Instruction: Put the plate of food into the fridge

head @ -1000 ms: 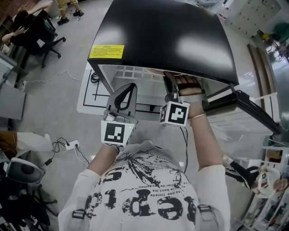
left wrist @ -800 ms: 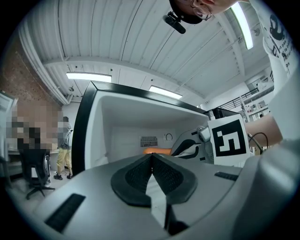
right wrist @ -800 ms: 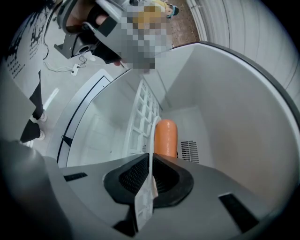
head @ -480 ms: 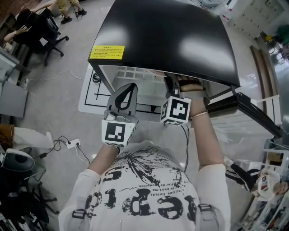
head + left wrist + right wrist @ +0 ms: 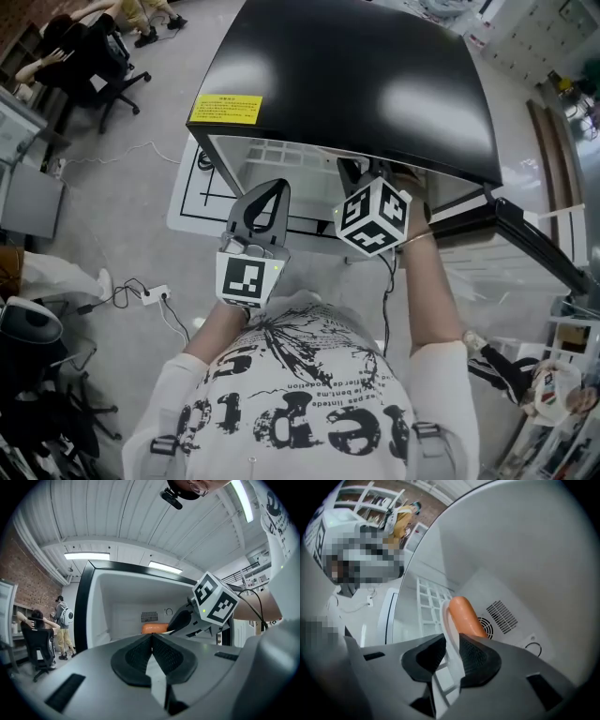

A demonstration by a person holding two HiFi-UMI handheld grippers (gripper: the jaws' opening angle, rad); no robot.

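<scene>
A small fridge with a black top [image 5: 356, 75] stands open in front of me. My right gripper [image 5: 451, 656] reaches inside it, rolled to one side; the head view shows only its marker cube [image 5: 373, 217]. The white plate [image 5: 446, 620] carries an orange sausage [image 5: 464, 616], and its rim runs between the right jaws. Those jaws have just been opening and look slack around the rim. The left gripper [image 5: 151, 641] is shut and empty, held level just outside the fridge opening. From there the sausage [image 5: 153, 628] shows deep inside, next to the right gripper [image 5: 185, 620].
The fridge's back wall has a round vent [image 5: 501, 613], and a white wire shelf [image 5: 281, 155] lies inside. The open door [image 5: 525, 234] sticks out at the right. A white floor mat [image 5: 202, 197], cables [image 5: 150, 295] and a seated person [image 5: 84, 47] are to the left.
The right gripper's marker cube has rolled sharply about its own axis while staying under the fridge top. The left gripper has kept still.
</scene>
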